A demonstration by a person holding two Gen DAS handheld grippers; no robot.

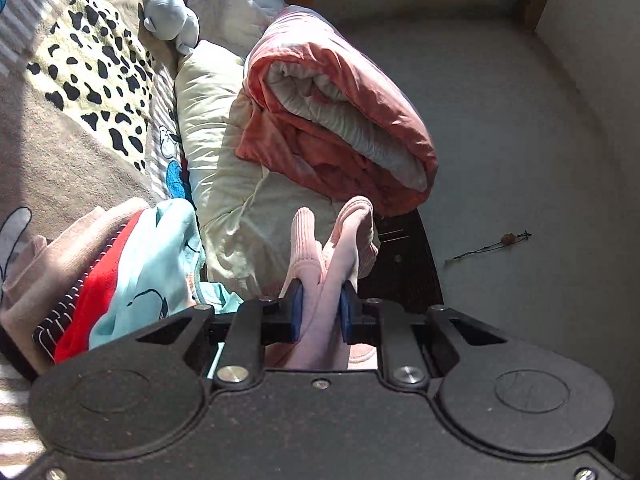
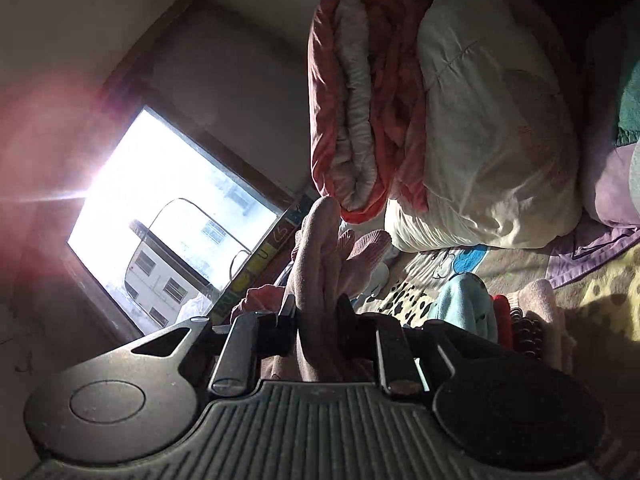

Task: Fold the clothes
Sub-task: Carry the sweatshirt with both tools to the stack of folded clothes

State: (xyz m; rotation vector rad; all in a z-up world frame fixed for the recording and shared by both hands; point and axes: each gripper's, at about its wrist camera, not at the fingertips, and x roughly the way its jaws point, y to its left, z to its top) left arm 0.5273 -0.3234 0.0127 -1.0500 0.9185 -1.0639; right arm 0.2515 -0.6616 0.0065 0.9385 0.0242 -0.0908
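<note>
Bed [image 1: 60,168] with rolled orange quilt [image 1: 336,116], stack of folded clothes [image 1: 120,272] near edge. Pink garment [image 1: 332,248] held aloft, pinched by left gripper [image 1: 322,312] and right gripper [image 2: 316,312] fingers. Mid-fold, probably; next needs laying flat on bed.

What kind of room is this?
Probably a bedroom. A rolled quilt lies on a bed with a cartoon blanket, a soft toy sits near the pillows, and a stack of folded clothes waits beside it. Both grippers hold pink clothing.
</note>
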